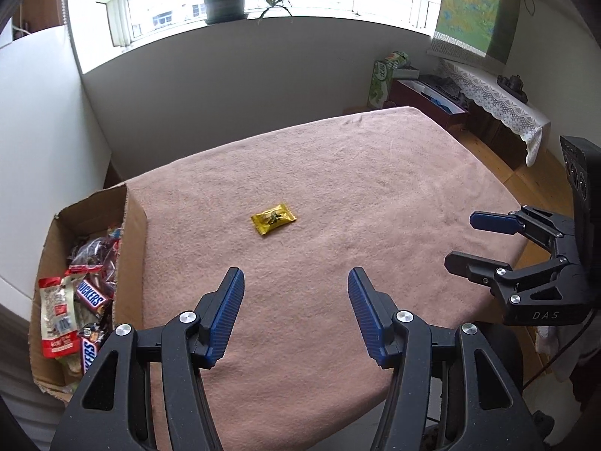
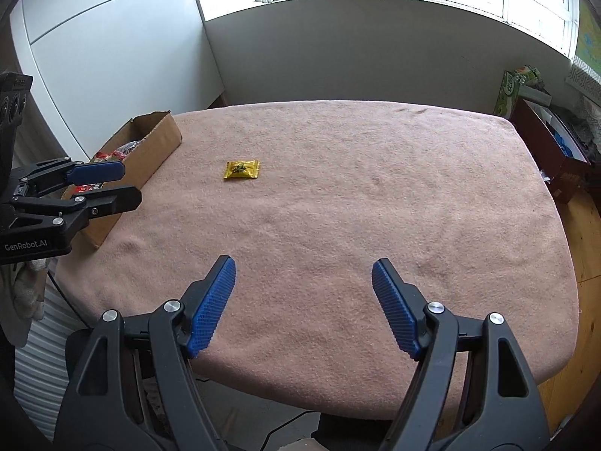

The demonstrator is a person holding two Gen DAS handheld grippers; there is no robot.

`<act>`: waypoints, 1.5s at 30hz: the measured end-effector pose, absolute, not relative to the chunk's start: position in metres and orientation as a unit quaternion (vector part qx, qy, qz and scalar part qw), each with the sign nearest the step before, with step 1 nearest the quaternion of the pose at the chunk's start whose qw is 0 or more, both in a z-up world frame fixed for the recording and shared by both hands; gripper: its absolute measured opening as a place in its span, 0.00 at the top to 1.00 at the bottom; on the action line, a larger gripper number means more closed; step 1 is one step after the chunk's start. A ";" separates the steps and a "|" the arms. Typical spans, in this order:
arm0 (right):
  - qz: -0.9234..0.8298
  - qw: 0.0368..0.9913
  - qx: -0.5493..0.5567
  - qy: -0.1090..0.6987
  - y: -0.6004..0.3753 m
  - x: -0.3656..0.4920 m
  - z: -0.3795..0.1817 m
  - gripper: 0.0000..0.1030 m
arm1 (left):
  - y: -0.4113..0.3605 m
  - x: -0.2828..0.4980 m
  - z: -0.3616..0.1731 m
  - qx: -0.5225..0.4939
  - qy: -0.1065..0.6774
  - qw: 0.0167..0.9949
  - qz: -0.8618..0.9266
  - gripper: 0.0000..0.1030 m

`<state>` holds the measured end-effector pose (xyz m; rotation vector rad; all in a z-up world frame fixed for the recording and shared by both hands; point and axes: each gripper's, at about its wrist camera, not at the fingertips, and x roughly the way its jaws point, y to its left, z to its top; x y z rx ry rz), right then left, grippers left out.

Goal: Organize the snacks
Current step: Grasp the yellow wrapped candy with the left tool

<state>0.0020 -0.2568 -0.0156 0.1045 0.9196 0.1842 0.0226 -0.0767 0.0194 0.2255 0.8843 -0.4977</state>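
Note:
A small yellow snack packet (image 1: 273, 218) (image 2: 242, 170) lies alone on the pink cloth of the table (image 1: 338, 188) (image 2: 357, 206). At the table's left edge stands a cardboard box (image 1: 131, 233) (image 2: 150, 150) holding several wrapped snacks, among them Snickers bars (image 1: 92, 295). My left gripper (image 1: 296, 280) (image 2: 124, 184) is open and empty, short of the packet and to the right of the box. My right gripper (image 2: 303, 268) (image 1: 460, 238) is open and empty too, over the table's near right side, well away from the packet.
A white cabinet (image 2: 94, 56) stands behind the box. To the right of the table sit a dark red box (image 2: 544, 143), a green carton (image 1: 381, 82) and a shelf with a lace cloth (image 1: 499, 105). A potted plant (image 1: 225, 0) is on the windowsill.

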 end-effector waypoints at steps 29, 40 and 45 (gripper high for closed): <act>0.089 0.867 0.118 0.477 -0.286 0.027 -0.056 0.25 | -0.136 0.124 -0.069 0.245 0.474 0.803 -0.266 0.80; 0.083 0.870 0.111 0.473 -0.283 0.020 -0.053 0.25 | -0.122 0.114 -0.053 0.184 0.462 0.831 -0.249 0.88; 0.092 0.873 0.104 0.468 -0.272 0.020 -0.045 0.25 | -0.102 0.104 -0.032 0.142 0.452 0.844 -0.252 0.88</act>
